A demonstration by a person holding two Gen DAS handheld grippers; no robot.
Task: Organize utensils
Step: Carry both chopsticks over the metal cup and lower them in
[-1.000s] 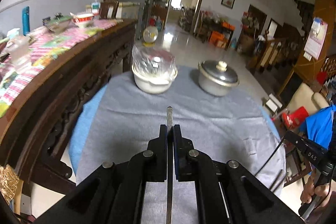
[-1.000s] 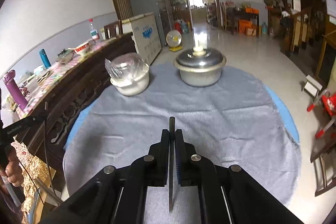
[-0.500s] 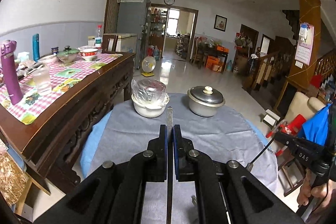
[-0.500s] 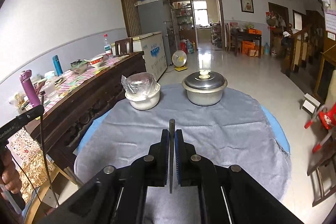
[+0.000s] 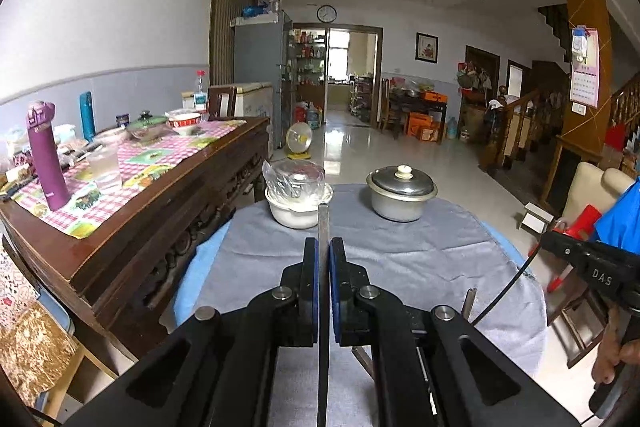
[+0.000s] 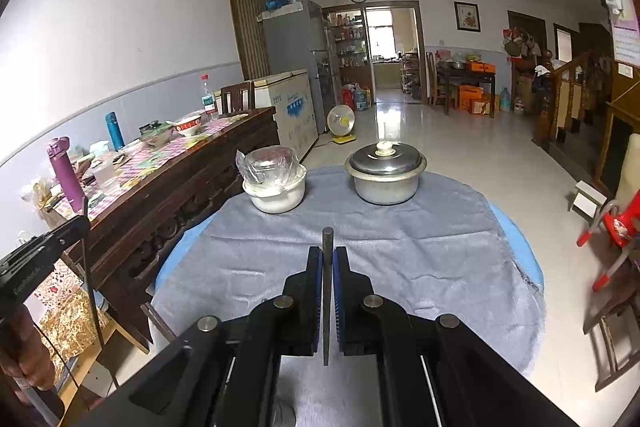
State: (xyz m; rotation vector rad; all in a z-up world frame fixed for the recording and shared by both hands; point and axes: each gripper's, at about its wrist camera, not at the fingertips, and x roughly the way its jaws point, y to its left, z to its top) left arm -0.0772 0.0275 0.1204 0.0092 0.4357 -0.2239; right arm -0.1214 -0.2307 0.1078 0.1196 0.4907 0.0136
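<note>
My left gripper point(image 5: 322, 247) is shut on a flat metal utensil handle point(image 5: 323, 223) that sticks out forward past the fingertips, held above the grey cloth point(image 5: 400, 259). My right gripper point(image 6: 327, 255) is shut on a thin dark metal utensil point(image 6: 327, 239), also above the cloth point(image 6: 400, 259). Another metal utensil end point(image 5: 469, 301) shows beside the left gripper's body at the lower right. What kind of utensil each is stays hidden by the fingers.
A white bowl covered in plastic point(image 5: 298, 201) point(image 6: 276, 187) and a lidded metal pot point(image 5: 401, 193) point(image 6: 386, 173) stand at the table's far side. A dark wooden sideboard point(image 5: 132, 195) with bottles and dishes runs along the left. Chairs stand right of the table.
Both grippers have risen and tilted up, so the table looks lower and farther and more of the room shows. Each still holds its utensil.
</note>
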